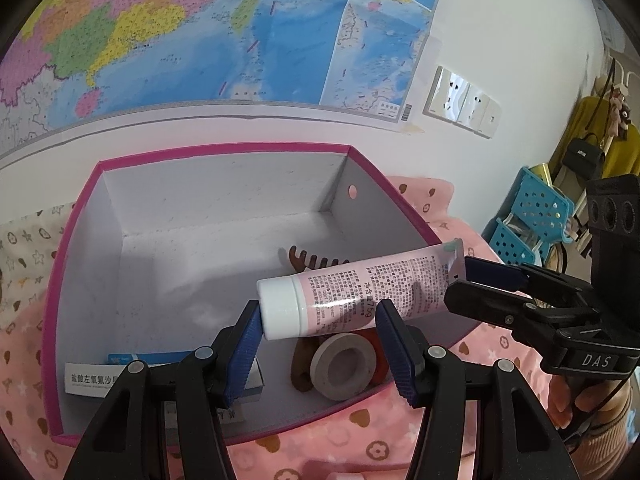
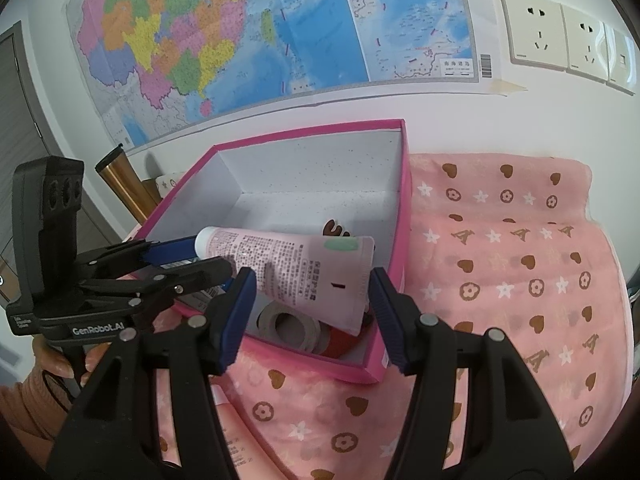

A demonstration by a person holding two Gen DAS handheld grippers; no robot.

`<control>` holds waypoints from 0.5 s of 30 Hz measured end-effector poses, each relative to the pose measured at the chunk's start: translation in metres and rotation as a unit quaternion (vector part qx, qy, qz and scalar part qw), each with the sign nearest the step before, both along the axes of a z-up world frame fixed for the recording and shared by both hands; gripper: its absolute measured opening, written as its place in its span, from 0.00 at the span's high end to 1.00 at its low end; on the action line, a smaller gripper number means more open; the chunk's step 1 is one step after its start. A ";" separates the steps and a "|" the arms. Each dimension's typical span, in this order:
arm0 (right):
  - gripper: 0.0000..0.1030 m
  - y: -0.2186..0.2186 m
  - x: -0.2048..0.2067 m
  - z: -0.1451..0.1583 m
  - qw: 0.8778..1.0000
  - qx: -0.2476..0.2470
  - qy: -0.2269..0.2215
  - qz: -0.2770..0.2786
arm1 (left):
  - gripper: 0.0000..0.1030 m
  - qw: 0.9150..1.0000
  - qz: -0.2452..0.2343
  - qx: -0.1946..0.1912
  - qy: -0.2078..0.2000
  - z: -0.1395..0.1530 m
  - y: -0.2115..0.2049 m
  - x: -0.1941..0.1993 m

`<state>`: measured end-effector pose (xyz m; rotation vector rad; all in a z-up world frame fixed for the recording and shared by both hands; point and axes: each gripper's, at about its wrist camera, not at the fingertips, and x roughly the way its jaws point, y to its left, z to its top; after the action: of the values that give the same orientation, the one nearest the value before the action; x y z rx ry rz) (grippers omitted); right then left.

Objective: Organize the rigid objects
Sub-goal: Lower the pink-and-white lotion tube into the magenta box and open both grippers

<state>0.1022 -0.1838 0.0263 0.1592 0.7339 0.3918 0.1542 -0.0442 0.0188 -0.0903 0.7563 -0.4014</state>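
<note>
Left wrist view puts our left tool (image 1: 318, 322) at the cap end of a pink tube (image 1: 360, 284): one blue pad touches the white cap, the other sits against the tube's body, so we read this tool as clamped on the tube near its cap. Our right tool (image 1: 464, 280) comes in from the right and pinches the flat crimped tail between its pads. In the right wrist view the right tool (image 2: 312, 312) has that crimped end (image 2: 348, 280) between its pads, so both tools hold the tube at once.

The tube hangs over the open pink box (image 1: 224, 148), above its floor and not yet resting on it. Below it lie a grey ring (image 1: 344, 364), a brown comb (image 1: 308, 260) and a white medicine carton (image 1: 120, 376). The box stands on a pink patterned cloth (image 2: 500, 260) over the table.

We judge the tube light, with a squeezable body that gives under pressure and a glossy skin that may slip. The rigid cap and shoulder are the safer hold; the thin tail can fold or slide out.
</note>
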 end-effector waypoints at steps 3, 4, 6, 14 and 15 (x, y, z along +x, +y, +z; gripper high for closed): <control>0.41 0.000 0.001 0.000 1.000 -0.001 0.000 0.000 | 0.44 1.000 0.001 0.001 0.000 0.000 0.000 0.001; 0.41 0.001 0.002 0.000 1.000 -0.001 0.001 0.000 | 0.44 1.000 0.002 0.001 0.001 0.000 0.000 0.001; 0.41 0.001 0.002 0.000 1.000 -0.001 0.000 0.000 | 0.44 1.000 0.003 0.002 0.001 0.000 0.000 0.002; 0.41 0.003 0.008 -0.001 1.000 -0.005 0.002 0.003 | 0.44 1.000 0.009 0.000 0.007 -0.003 0.002 0.005; 0.41 0.003 0.008 -0.001 1.000 -0.005 0.003 0.003 | 0.44 1.000 0.010 0.000 0.007 -0.003 0.002 0.005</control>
<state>0.1105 -0.1803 0.0251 0.1489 0.7418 0.3934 0.1595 -0.0424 0.0159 -0.1001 0.7692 -0.3821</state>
